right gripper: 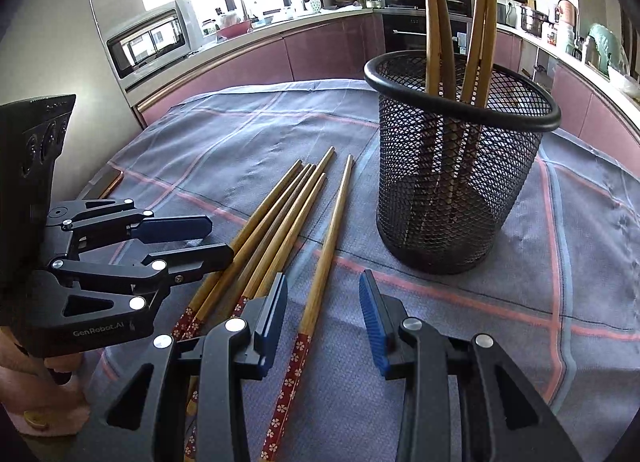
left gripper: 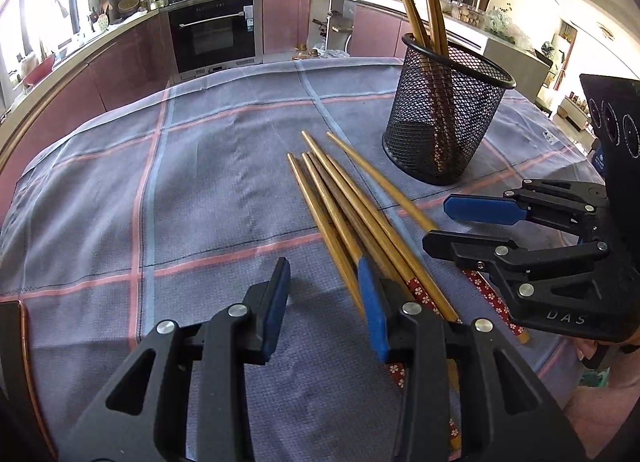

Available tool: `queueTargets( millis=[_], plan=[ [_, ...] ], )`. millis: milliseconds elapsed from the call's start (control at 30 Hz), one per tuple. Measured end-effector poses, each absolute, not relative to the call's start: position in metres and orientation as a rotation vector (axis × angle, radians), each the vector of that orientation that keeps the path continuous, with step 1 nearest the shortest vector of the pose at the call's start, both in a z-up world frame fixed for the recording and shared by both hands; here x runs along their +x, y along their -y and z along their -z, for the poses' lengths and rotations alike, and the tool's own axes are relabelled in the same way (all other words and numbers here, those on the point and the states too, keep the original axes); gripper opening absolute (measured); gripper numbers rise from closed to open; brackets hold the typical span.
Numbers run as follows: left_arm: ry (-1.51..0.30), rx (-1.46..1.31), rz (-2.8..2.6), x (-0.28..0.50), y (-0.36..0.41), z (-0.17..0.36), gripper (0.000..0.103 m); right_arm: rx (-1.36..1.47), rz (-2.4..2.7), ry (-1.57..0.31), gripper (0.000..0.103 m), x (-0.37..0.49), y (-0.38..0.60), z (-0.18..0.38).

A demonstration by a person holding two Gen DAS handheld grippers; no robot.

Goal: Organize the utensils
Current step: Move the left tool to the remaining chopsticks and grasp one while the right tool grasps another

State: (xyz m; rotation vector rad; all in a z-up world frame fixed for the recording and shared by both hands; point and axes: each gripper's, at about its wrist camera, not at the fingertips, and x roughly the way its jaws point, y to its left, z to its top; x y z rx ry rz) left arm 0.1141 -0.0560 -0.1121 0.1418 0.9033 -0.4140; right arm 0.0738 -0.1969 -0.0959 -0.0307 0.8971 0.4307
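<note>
Chopsticks: six chopsticks (right gripper: pixel 280 230) are lying loose mid-table, tips running toward the far edge, beside the mesh holder (right gripper: pixel 460 166).
Nearer: I'm hovering my right gripper (right gripper: pixel 324 302) astride the outermost stick.
Jaws: both are standing apart, empty; left gripper (left gripper: pixel 324 282) too.

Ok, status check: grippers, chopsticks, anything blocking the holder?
Left gripper open, empty. Right gripper open, single chopstick between its fingers, not gripped. Other loose chopsticks on cloth; mesh holder upright, path clear.

table (left gripper: pixel 100 190) (checked cloth) | on it: chopsticks (left gripper: pixel 340 206) | mesh cup (left gripper: pixel 440 134)
</note>
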Motion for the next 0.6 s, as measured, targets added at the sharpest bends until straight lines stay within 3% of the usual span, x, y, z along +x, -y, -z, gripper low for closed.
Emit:
queueTargets(
  millis=[133, 267, 500, 600],
  plan=[
    [-0.909, 0.136, 0.409, 0.116, 0.055, 0.113, 0.035, -0.035, -0.424, -0.902, 0.035, 0.076, 0.195, 0.097],
    [-0.916, 0.150, 0.396, 0.117, 0.055, 0.115, 0.025, -0.052, -0.413, -0.906, 0.034, 0.080, 0.191, 0.097],
    [-0.929, 0.125, 0.410, 0.124, 0.049, 0.116, 0.022, -0.087, -0.394, -0.908, 0.033, 0.089, 0.184, 0.098],
    [-0.929, 0.123, 0.401, 0.125, 0.050, 0.116, 0.020, -0.094, -0.382, -0.907, 0.026, 0.092, 0.183, 0.098]
  ],
)
